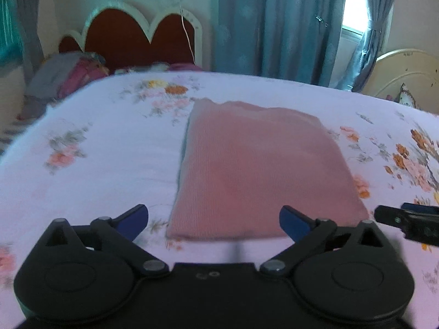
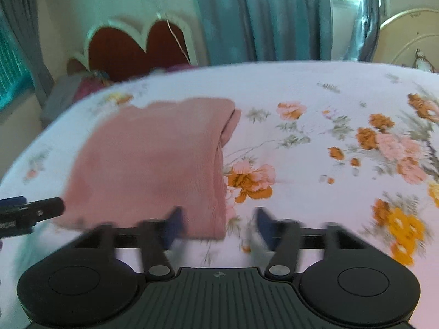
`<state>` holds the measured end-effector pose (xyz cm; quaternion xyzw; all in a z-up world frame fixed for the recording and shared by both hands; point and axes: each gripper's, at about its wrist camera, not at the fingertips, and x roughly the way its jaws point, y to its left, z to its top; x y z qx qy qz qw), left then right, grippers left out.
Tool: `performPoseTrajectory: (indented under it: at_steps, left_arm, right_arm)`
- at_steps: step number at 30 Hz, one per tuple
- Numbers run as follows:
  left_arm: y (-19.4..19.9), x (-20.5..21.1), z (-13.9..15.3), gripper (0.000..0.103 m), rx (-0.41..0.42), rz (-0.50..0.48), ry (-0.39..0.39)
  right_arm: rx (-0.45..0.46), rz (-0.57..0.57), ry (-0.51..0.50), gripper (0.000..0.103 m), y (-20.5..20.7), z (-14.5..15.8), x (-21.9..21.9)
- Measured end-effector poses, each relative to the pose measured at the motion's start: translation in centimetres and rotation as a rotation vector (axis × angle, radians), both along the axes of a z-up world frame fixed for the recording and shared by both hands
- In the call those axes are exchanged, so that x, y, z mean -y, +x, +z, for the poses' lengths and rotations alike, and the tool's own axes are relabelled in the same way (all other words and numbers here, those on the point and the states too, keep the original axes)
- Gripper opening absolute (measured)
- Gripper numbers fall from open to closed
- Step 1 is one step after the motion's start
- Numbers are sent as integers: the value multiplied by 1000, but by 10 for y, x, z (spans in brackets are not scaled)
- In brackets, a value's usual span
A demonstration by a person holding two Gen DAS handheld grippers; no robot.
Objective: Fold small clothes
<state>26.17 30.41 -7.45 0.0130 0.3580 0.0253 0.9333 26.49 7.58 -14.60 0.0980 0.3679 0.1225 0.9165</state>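
Note:
A pink knit garment (image 1: 260, 170) lies folded into a flat rectangle on the floral bedsheet (image 1: 96, 164). My left gripper (image 1: 214, 223) is open and empty, just in front of the garment's near left corner. The right gripper's finger shows at the right edge of the left wrist view (image 1: 406, 220). In the right wrist view the garment (image 2: 153, 159) lies left of centre. My right gripper (image 2: 218, 226) is open and empty at the garment's near right corner, blurred by motion. The left gripper's finger pokes in from the left edge (image 2: 30, 212).
A red scalloped headboard (image 1: 131, 38) and a pile of clothes (image 1: 65, 75) stand at the bed's far left. Blue curtains (image 1: 274, 24) hang behind. A cream round headboard (image 1: 406, 74) is at the far right. The bedsheet right of the garment (image 2: 329, 137) carries only printed flowers.

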Motion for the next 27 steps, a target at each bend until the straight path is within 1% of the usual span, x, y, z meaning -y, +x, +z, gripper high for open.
performPoseTrajectory:
  at_steps: [3,5,7,9,10,11,15,16,19,21,23,24,25,26,27]
  left_arm:
    - [-36,17,20,102,27,-9,45]
    - [-64,26,35,103,49,-24,41]
    - [-96,33,48,103,70,-34,20]
    - [-127,41,61,103,94,-44,10]
    - [-141,45,67,103,108,-48,15]
    - [-155,49,72,103,117,-48,29]
    - [-198,64,87,103,136,-9,89]
    - [-206,66,92,103,139,-1,94]
    - [-229,70,104,103,142,5,96]
    - [-242,71,109,103,165,12,117]
    - [-252,74,112,103,184,38,151]
    - [-256,74,112,103,185,45,154]
    - [-257,74,113,103,181,50,143]
    - [-259,72,114,103,173,53,122]
    - [-262,70,114,103,166,59,100]
  right_arm:
    - [26,26,13,67,-41,18,10]
    - [47,49,29,67,-70,32,18]
    - [64,71,40,67,-101,47,26]
    - [71,89,48,75,-128,61,32]
    - [86,95,52,83,-144,69,36]
    - [107,102,49,87,-159,77,38]
    - [185,108,17,87,-210,107,43]
    - [202,104,17,88,-221,113,44]
    - [256,89,17,95,-248,127,49]
    - [287,91,8,96,-262,133,49]
    - [302,78,-3,96,-274,139,48]
    - [306,67,-6,96,-278,141,48]
    - [311,45,-12,98,-281,143,48]
    - [318,16,-20,102,-285,146,48]
    - [331,-8,-24,103,-290,148,49]
